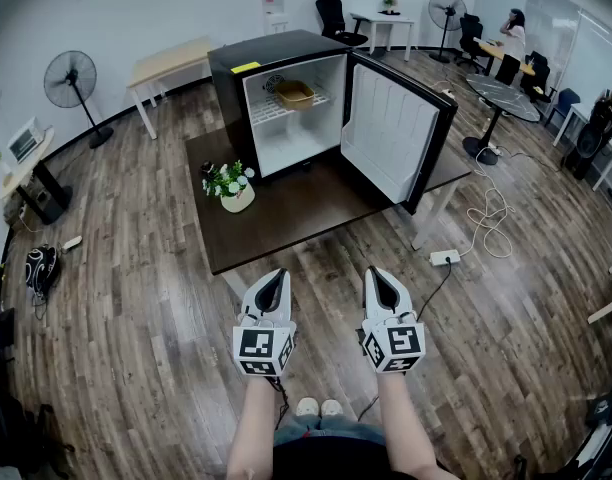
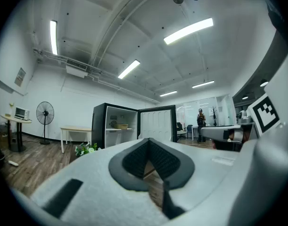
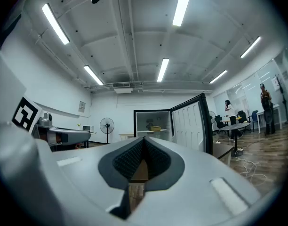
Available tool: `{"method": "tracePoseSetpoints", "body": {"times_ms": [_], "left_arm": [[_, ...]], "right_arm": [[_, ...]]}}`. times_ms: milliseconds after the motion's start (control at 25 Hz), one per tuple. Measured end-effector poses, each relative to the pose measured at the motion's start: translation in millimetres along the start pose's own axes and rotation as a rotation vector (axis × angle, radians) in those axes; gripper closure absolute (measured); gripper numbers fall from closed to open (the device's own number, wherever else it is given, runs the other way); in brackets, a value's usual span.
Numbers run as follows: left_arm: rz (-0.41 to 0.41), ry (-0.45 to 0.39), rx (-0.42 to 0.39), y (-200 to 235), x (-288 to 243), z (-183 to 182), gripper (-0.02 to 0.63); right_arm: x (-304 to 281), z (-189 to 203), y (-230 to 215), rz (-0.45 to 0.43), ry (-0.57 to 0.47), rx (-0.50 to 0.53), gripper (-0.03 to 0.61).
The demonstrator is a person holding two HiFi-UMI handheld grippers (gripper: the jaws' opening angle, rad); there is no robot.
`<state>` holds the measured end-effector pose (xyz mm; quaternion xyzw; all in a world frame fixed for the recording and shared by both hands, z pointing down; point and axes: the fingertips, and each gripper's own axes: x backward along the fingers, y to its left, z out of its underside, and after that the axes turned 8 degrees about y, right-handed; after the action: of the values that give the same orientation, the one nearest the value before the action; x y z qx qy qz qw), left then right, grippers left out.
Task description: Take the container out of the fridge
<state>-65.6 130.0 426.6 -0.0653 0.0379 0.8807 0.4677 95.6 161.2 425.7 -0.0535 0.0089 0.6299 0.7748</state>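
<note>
While the person stands back on the wood floor (image 1: 136, 298), the left gripper (image 1: 273, 276) and the right gripper (image 1: 381, 274) are held side by side low in front of the body, both pointing toward the fridge (image 1: 271, 48). The left gripper's jaws are pressed together with nothing between them, their dark ribbed pads meeting at the tips. The right gripper's jaws are likewise pressed together and hold nothing. Neither gripper touches anything; both are well apart from the fridge.

The fridge is a small black one that sits on a low dark table (image 1: 286, 208). Its door (image 1: 391, 128) is swung wide open to the right, showing the white inside. The container (image 1: 294, 94), a shallow tan one, rests on the upper wire shelf (image 1: 268, 111) inside the fridge, toward the middle and back of it. The space below the shelf looks bare.

A plant (image 1: 230, 182) with white flowers in a pale pot stands on the table, in front of the fridge and toward its left corner, apart from the open door. A white power strip (image 1: 444, 257) lies on the floor to the right of the table, with a cable running off it. A standing fan (image 1: 70, 78) is at the far left, and another person (image 1: 511, 43) stands at a desk at the far right of the room.
</note>
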Motion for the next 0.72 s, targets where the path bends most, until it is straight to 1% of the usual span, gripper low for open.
{"method": "tracePoseSetpoints", "body": {"times_ms": [400, 720], "left_arm": [[-0.003, 0.008, -0.001, -0.1, 4.6, 2.5, 0.606], [0.004, 0.017, 0.0, 1.7, 3.5, 7.7, 0.606]], "right_arm": [[3.6, 1.1, 2.2, 0.0, 0.001, -0.013, 0.578], [0.6, 2.0, 6.6, 0.002, 0.009, 0.013, 0.578]]}}
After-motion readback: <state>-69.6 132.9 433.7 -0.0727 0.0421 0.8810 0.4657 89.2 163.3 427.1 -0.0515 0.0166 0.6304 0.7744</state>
